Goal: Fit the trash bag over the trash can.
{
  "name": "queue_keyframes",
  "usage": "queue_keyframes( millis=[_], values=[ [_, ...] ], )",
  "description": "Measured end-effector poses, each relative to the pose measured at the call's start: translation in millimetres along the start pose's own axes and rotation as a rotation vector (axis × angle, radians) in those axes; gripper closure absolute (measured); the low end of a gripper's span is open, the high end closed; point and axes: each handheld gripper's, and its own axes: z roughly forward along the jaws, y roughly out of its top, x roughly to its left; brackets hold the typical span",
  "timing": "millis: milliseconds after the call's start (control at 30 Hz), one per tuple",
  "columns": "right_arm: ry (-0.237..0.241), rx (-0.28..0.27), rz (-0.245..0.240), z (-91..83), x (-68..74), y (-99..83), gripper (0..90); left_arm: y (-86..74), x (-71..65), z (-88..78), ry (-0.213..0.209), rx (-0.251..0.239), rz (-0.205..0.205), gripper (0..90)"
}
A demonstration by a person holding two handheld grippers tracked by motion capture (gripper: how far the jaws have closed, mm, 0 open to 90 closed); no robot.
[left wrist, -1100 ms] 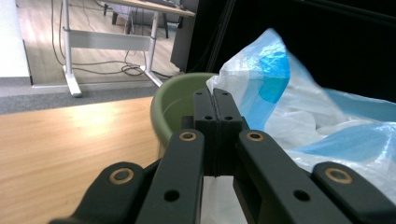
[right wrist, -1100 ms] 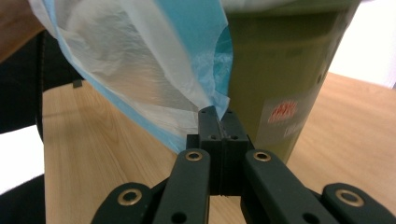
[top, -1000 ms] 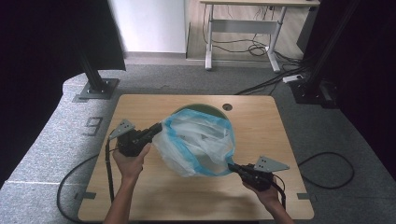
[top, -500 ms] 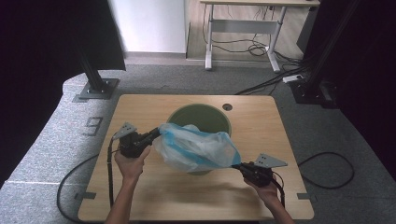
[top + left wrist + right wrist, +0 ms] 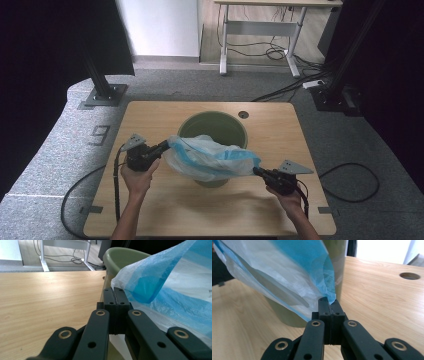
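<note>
A blue and white plastic bag (image 5: 212, 158) hangs stretched between my two grippers, in front of and partly over a green bin (image 5: 214, 126) on the wooden table (image 5: 270, 131). My left gripper (image 5: 166, 144) is shut on the bag's left edge. My right gripper (image 5: 256, 171) is shut on its right edge. In the left gripper view the closed jaws pinch the bag (image 5: 160, 287) beside the bin's rim (image 5: 120, 255). In the right gripper view the bag (image 5: 287, 272) rises from the closed jaws, and the bin (image 5: 337, 267) stands behind it.
A round cable hole (image 5: 243, 114) lies in the table behind the bin. Black stand bases (image 5: 102, 95) sit on the grey floor at the far left and far right. A white desk frame (image 5: 260, 30) with loose cables stands beyond the table.
The bag has come down from in front of the bin's mouth and flattened, so the bin's opening shows. Both grippers have sunk a little, still gripping the bag.
</note>
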Motion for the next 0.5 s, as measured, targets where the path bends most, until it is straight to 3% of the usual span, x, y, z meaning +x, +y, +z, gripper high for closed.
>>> queue_keyframes(
  millis=[400,500],
  values=[
    [-0.045,0.007,0.017,5.6,-12.5,5.0,88.7,-0.3,-2.7,1.6,-0.006,0.006,0.001,89.5],
    [-0.057,-0.023,0.003,-0.7,-8.1,6.9,75.6,-0.6,-3.3,0.0,-0.007,0.005,0.003,89.5]
  ],
)
